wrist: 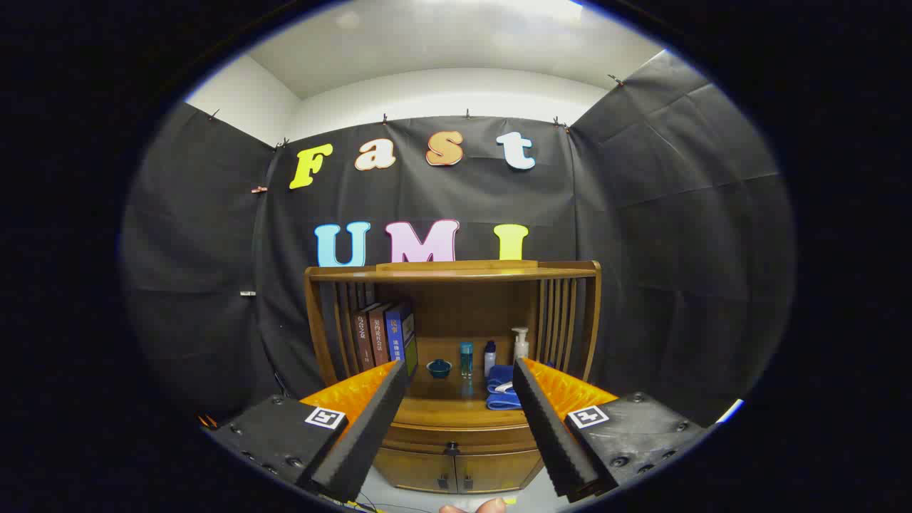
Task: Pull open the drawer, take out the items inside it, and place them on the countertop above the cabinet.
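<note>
Claw (pixel 459 370) spread wide and holding nothing, pointed at the glossy brown wooden cabinet (pixel 454 342)

The ridged foam-like fingers (pixel 370 420) frame the cabinet's open shelf, and the shallow curved wooden drawer (pixel 456 436) with its small dark knob (pixel 452 449) sits shut just ahead, between the fingers, above two little lower doors (pixel 456 472). The flat wooden desk top (pixel 456 271) of the cabinet is up beyond the fingertips, with slatted sides under it. On the shelf: a row of upright hardcover books (pixel 385 335) in brown and blue with spine writing too small to make out, a small dark teal bowl (pixel 439 368), a slim clear blue bottle (pixel 466 358), a dark blue bottle with a white cap (pixel 489 356), a white pump dispenser (pixel 521 343), and a folded blue cloth (pixel 501 388)
</note>
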The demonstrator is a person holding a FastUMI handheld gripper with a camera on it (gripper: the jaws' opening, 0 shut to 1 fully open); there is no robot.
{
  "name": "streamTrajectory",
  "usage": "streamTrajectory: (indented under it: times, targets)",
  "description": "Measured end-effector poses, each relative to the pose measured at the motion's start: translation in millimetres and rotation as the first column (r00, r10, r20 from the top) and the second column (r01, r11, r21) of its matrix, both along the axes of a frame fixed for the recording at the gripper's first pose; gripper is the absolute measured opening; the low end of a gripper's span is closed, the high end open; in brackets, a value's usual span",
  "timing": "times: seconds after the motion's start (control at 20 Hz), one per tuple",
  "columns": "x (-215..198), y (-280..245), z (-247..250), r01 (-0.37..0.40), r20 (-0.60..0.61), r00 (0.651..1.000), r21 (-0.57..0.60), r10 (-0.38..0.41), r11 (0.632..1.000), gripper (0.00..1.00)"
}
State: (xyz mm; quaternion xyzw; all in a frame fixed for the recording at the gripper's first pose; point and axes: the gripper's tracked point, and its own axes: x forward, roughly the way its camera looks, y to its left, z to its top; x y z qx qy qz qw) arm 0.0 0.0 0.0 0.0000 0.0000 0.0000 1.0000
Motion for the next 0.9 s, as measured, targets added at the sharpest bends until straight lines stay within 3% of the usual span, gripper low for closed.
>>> streamTrajectory:
  times: [0.9]
  targets:
    - [9.5, 3.8, 1.8, 0.004, 0.016, 1.000, 0.000, -0.004, 1.000, 0.98]
